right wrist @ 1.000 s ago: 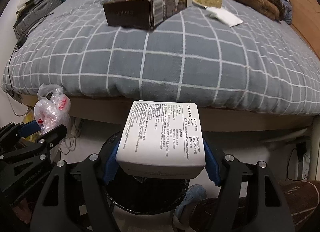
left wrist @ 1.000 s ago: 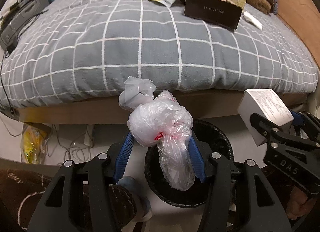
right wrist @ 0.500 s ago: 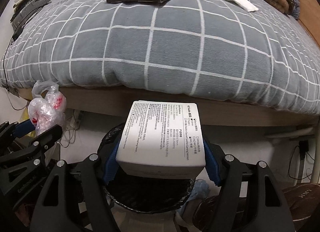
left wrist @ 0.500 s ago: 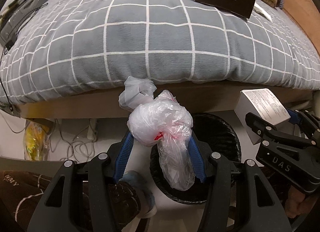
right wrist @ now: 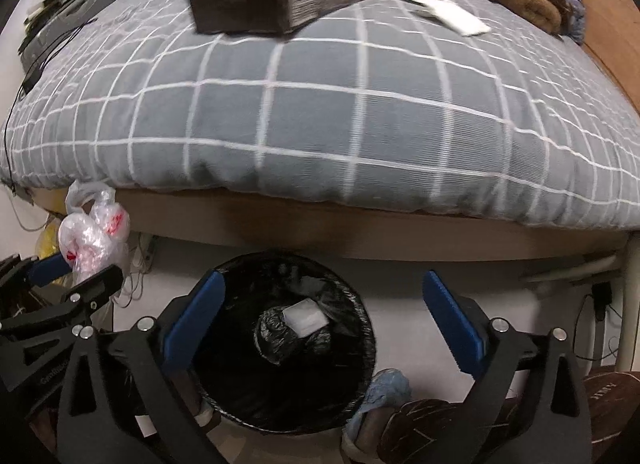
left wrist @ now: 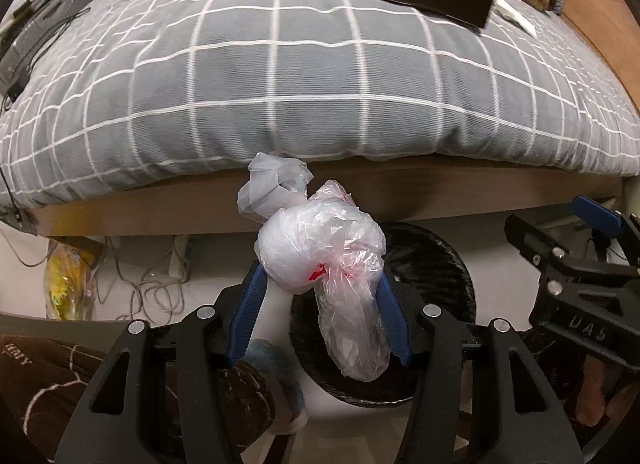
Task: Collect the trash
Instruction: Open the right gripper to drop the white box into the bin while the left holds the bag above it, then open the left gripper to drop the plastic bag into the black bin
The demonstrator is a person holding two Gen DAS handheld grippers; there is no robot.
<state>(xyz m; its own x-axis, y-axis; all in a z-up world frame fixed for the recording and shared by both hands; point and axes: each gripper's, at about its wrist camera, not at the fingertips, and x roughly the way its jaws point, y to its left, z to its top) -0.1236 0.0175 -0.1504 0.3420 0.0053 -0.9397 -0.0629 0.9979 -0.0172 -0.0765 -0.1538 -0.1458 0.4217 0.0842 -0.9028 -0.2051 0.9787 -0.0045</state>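
right claw (right wrist: pixel 320 312) opening, empty; white box (right wrist: pixel 306 318) in bin (right wrist: pixel 240 404); left claw (left wrist: pixel 320 304) clenching bag (left wrist: pixel 320 260)

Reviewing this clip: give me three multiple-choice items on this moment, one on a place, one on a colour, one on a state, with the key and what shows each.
1. Where is the white box?
A. on the bed
B. inside the black bin
C. between the right gripper's pads

2. What colour is the quilt on the bed?
A. grey with white grid lines
B. plain brown
C. red and yellow

3. What is the left gripper doing?
A. open and holding nothing
B. clamped on a dark box
C. shut on a knotted plastic bag

Key: 1 B, the box lies on the liner down in the bin, below the right gripper, whose jaws are opening with nothing between them. 2 A, grey squares with white lines. 3 C, the blue pads press the plastic bag over the bin.
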